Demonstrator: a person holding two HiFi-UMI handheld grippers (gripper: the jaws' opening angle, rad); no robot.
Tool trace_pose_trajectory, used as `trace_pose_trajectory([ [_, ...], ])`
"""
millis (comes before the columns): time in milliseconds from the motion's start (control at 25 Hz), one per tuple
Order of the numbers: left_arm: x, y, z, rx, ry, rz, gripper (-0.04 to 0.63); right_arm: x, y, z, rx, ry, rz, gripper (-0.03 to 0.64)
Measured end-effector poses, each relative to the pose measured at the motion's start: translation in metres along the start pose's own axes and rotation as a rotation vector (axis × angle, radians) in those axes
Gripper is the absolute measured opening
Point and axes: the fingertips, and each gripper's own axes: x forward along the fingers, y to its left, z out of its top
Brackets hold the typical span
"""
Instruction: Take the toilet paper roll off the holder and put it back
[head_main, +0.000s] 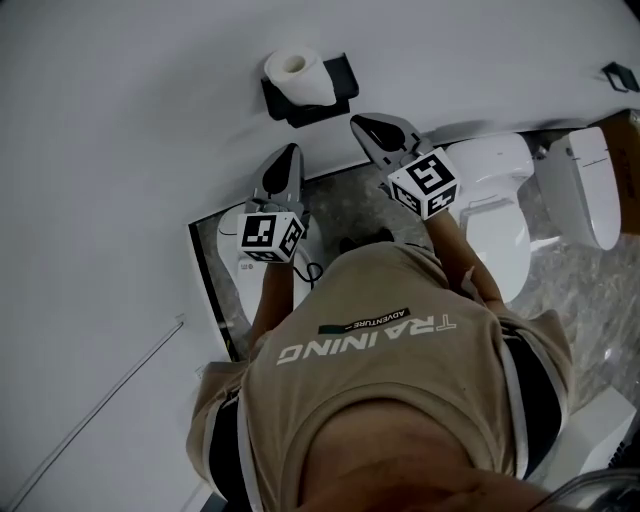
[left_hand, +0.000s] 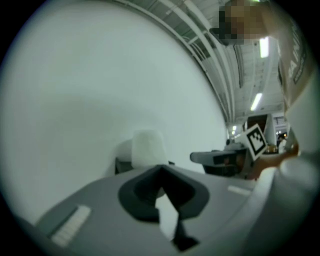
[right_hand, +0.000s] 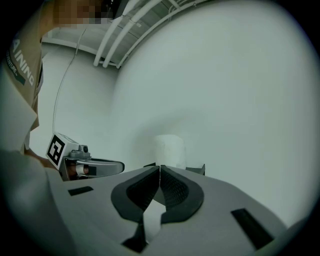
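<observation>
A white toilet paper roll (head_main: 298, 75) stands upright on a black holder (head_main: 338, 92) fixed to the pale wall. My left gripper (head_main: 291, 150) points at the wall just below the roll, its jaws together and empty. My right gripper (head_main: 357, 122) is to the right of the holder, a short way off it, also shut and empty. The left gripper view has the roll (left_hand: 148, 147) straight beyond the closed jaw tips (left_hand: 161, 169) and the right gripper (left_hand: 220, 159) off to the side. In the right gripper view the roll (right_hand: 169, 149) rises above the closed tips (right_hand: 159, 167), apart from them.
A white toilet (head_main: 500, 200) with its lid (head_main: 590, 185) up stands at the right on a grey marbled floor. A white device with a dark cable (head_main: 232, 270) lies on the floor under the left gripper. The person's tan shirt fills the lower head view.
</observation>
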Motion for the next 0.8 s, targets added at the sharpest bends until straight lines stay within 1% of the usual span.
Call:
trace_pose_trajectory([
  [120,-0.002,-0.001,0.0,-0.002,-0.005,-0.005,0.003,0.001,0.0,0.003,-0.012,0.006,0.007,0.014],
  [240,-0.004,-0.001,-0.002,-0.025,-0.007,-0.002,0.003,0.008,0.001,0.01,-0.023,0.006,0.031,0.015],
  [280,-0.005,-0.003,-0.003,-0.028,-0.006,-0.005,0.003,0.012,0.002,0.014,-0.008,0.004,0.04,0.159],
  [320,-0.007,-0.004,-0.003,-0.024,-0.003,-0.007,0.003,0.016,0.002,0.018,0.014,-0.002,0.05,0.331],
  [400,-0.012,-0.006,-0.001,-0.013,-0.001,-0.006,0.003,0.024,0.002,0.028,0.037,-0.017,0.065,0.334],
  [440,-0.015,-0.007,0.0,-0.011,-0.001,-0.001,0.003,0.028,0.002,0.032,0.025,-0.016,0.059,0.336],
  [520,-0.023,-0.005,0.0,-0.008,-0.004,0.015,0.003,0.038,0.0,0.034,-0.015,0.006,0.034,0.339],
  [680,-0.032,0.007,0.0,-0.01,-0.008,0.042,0.003,0.069,-0.003,0.038,-0.038,0.051,0.016,0.347],
  [800,-0.037,0.011,0.0,-0.019,-0.008,0.047,0.003,0.092,-0.008,0.039,-0.049,0.084,-0.002,0.347],
])
